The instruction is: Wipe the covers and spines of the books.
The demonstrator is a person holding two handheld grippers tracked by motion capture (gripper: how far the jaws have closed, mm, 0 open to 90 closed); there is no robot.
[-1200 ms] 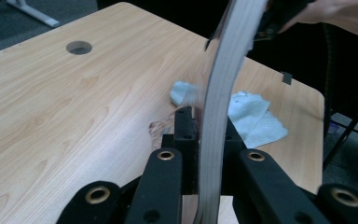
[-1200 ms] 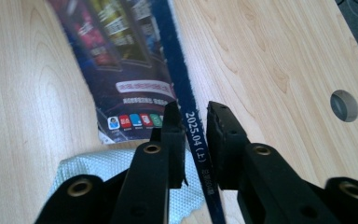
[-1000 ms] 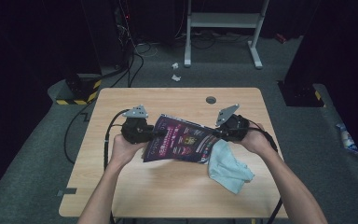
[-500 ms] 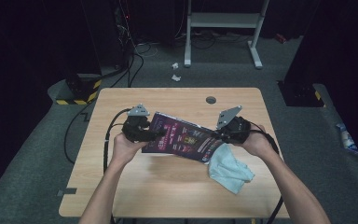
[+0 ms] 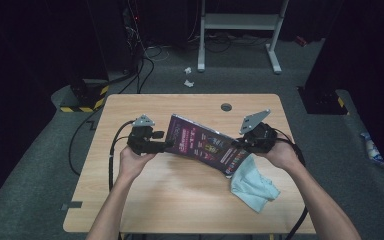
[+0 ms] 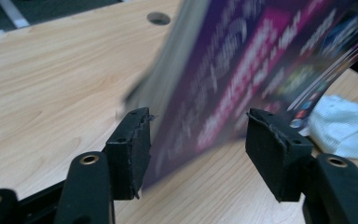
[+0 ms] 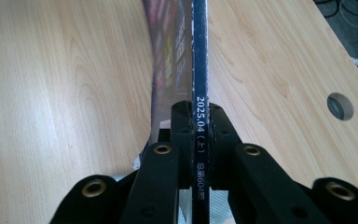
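A purple magazine (image 5: 202, 142) hangs tilted over the middle of the wooden table (image 5: 180, 200), between my two grippers. My right gripper (image 5: 238, 145) is shut on its dark spine (image 7: 199, 56), which carries a printed date and runs straight up between the jaws (image 7: 199, 116). My left gripper (image 5: 167, 146) sits at the magazine's left edge. Its jaws have just been opening and now stand apart (image 6: 198, 140). The blurred cover (image 6: 242, 70) lies between the pads, close to the left pad (image 6: 130, 140), which is not pressing on it.
A crumpled pale blue cloth (image 5: 252, 182) lies on the table under the right hand, also in the left gripper view (image 6: 342, 128). A round cable hole (image 5: 226, 106) sits near the far edge. Cables trail from both grippers off the table.
The left jaws have opened off the magazine's left edge. The right gripper has lifted slightly with the spine, and the magazine now hangs straighter and more spread out.
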